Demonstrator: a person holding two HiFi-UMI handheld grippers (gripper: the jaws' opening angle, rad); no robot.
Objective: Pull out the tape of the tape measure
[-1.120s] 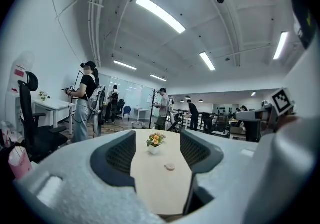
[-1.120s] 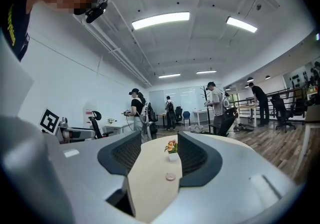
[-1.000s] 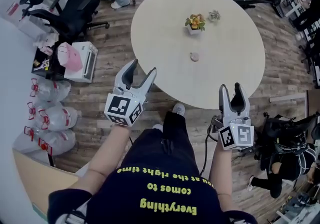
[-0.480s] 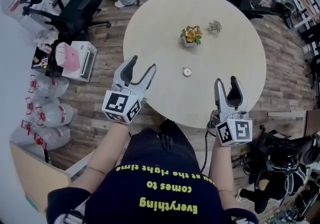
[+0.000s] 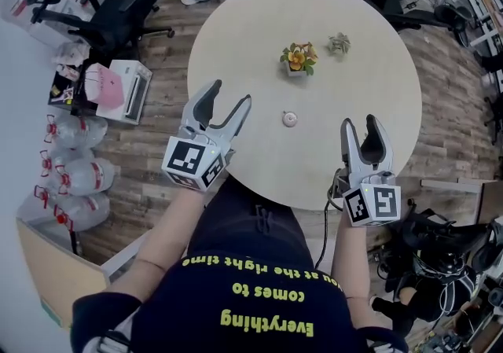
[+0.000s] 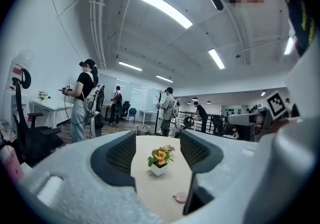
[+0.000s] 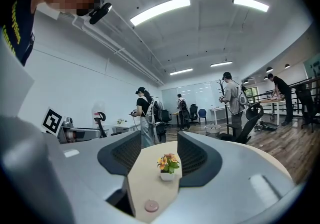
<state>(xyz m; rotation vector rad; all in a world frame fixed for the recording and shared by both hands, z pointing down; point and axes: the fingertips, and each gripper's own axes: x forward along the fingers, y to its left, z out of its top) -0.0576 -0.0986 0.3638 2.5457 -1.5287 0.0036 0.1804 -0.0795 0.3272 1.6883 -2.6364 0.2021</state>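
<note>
Pink and round, the small tape measure (image 5: 290, 118) is laid flat on the pale round tabletop (image 5: 236, 37), near a little pot of flowers (image 5: 296, 58). The left gripper (image 5: 229, 96) and the right gripper (image 5: 361, 125) are held at the near edge, and the tape measure is touched by neither. Both pairs of jaws are spread apart, and nothing is held in them.

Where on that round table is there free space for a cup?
The round beige table is mostly bare: the left side, left of the potted orange flowers, and the right side beyond the small green plant. The middle is busier, where the small round pink tape measure lies near the flowers.
</note>
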